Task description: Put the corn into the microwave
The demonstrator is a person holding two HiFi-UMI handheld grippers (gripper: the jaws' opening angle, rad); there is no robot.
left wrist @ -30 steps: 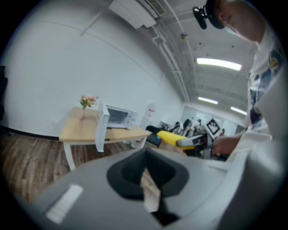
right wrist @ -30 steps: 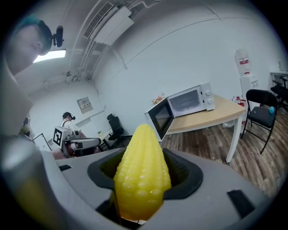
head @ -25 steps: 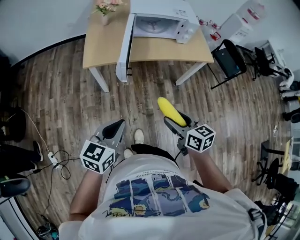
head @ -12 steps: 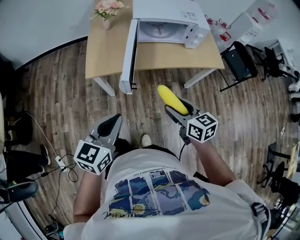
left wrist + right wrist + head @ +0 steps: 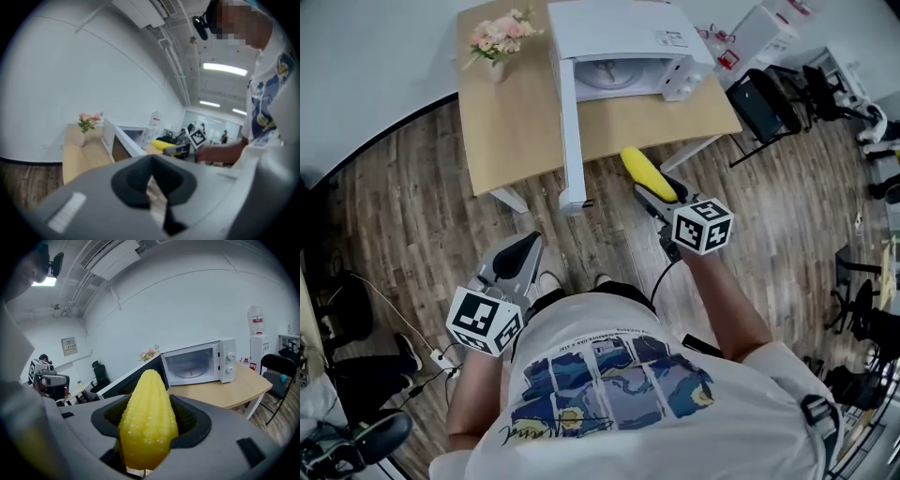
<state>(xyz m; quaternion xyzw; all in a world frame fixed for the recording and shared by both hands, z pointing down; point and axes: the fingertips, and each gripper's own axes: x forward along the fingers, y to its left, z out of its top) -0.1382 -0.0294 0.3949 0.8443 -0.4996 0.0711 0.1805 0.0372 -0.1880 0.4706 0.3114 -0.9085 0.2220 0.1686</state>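
Observation:
My right gripper (image 5: 658, 190) is shut on a yellow corn cob (image 5: 647, 173), which sticks out toward the table's front edge; the corn (image 5: 147, 420) fills the middle of the right gripper view. The white microwave (image 5: 623, 52) stands on the wooden table (image 5: 511, 117) with its door (image 5: 570, 131) swung wide open toward me and its cavity (image 5: 192, 364) empty. My left gripper (image 5: 517, 261) hangs low by my left side, shut with nothing in it, well short of the table. The left gripper view also shows the microwave (image 5: 136, 136).
A small vase of pink flowers (image 5: 495, 39) stands on the table's left part. Black office chairs (image 5: 769, 103) are at the right of the table. Cables and a power strip (image 5: 441, 356) lie on the wooden floor at my left.
I have stepped closer to the table. The right gripper with the corn has moved up to the table's front edge, near the open microwave door. The left gripper stays low.

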